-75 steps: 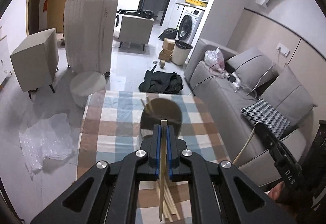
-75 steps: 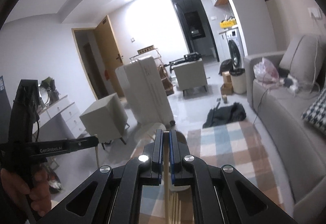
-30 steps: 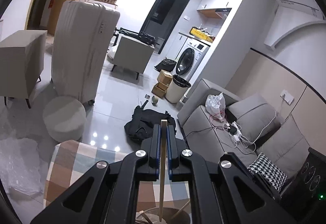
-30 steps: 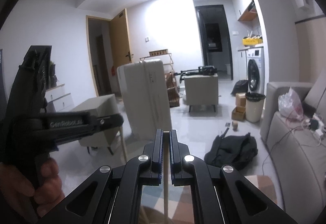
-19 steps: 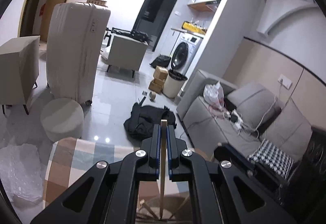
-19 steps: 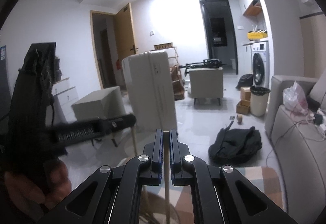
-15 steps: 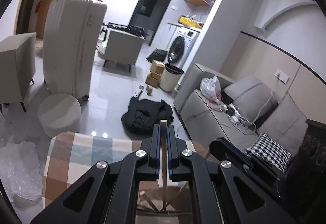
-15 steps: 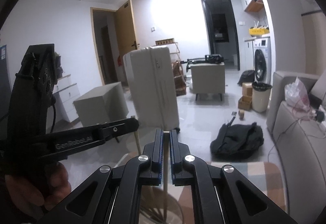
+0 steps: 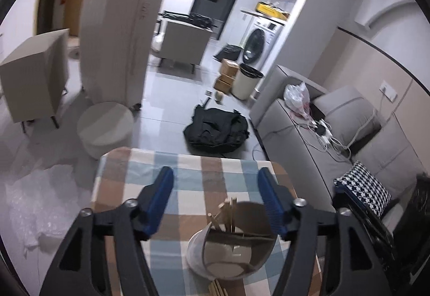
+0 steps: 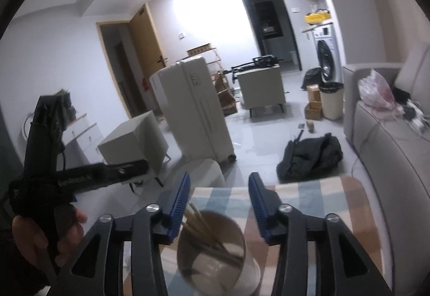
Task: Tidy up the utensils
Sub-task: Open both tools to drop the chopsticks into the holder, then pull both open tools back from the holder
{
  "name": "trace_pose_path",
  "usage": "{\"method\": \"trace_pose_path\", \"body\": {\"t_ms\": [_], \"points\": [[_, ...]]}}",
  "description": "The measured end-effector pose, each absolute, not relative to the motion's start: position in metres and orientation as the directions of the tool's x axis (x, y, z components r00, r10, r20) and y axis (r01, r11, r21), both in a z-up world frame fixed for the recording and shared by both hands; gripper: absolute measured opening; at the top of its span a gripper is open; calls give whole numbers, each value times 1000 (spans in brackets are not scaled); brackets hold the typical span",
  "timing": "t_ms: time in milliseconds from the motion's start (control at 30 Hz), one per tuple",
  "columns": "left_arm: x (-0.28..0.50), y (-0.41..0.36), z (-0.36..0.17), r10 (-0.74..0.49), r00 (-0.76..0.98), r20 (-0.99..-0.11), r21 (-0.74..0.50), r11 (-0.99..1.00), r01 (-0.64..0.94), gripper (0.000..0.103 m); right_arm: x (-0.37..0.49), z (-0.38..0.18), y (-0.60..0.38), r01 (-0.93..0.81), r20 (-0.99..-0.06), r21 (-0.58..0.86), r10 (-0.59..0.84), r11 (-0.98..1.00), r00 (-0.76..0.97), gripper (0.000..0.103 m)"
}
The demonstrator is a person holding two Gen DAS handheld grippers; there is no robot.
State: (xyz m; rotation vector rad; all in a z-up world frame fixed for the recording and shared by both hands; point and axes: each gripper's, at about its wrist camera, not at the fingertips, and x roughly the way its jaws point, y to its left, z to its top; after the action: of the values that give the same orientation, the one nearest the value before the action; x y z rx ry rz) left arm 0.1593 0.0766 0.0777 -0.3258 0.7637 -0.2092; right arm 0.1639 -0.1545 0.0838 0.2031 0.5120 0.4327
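A white round holder [image 9: 231,253] stands on the checked tablecloth [image 9: 188,180], with several wooden chopsticks [image 9: 225,212] leaning inside it. My left gripper [image 9: 215,177] is open and empty, its jaws spread wide just above and behind the holder. In the right wrist view the same holder [image 10: 215,255] with chopsticks [image 10: 204,228] sits right below my right gripper [image 10: 219,185], which is open and empty too. More loose chopsticks [image 9: 216,289] lie on the cloth at the near edge. The left gripper's body [image 10: 80,175] shows at the left, in a hand.
The table's far edge drops to a tiled floor with a round white stool [image 9: 104,129], a black bag [image 9: 215,132], a large white suitcase [image 9: 115,48] and crumpled plastic wrap [image 9: 32,204]. A grey sofa [image 9: 336,140] runs along the right.
Both grippers held a chopstick upright and moved over the holder. Both have now opened, and the chopsticks have dropped into the holder.
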Motion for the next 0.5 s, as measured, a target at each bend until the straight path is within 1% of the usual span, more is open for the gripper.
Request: {"method": "trace_pose_path", "body": {"t_ms": [67,100,167,233,367,467,500], "points": [[144,79,86,-283,713,-642,-360,932,46,66,149,88,-161,-328,-433,310,439,893,787,58],[140,78,88,-278,713,-643,-357,933,42,67,142,91,-162,-323,-434,313,437,893,788,60],[127,76,96,-258,720,-645,-337,941,34,68,126,98,-165,-313,-427,319,431,895,795,70],[115,76,103,-231,730,-643,-326,945,13,68,111,104,-169,-304,-421,328,426,894,801,74],[103,74,110,-207,734,-646,-322,946,-17,75,84,115,-171,-300,-413,333,424,894,806,81],[90,66,114,-180,739,-649,-276,961,-8,76,66,122,-171,-302,-404,330,423,895,811,87],[85,62,116,-172,742,-648,-258,966,-1,76,61,122,-173,-302,-402,330,422,895,812,87]]}}
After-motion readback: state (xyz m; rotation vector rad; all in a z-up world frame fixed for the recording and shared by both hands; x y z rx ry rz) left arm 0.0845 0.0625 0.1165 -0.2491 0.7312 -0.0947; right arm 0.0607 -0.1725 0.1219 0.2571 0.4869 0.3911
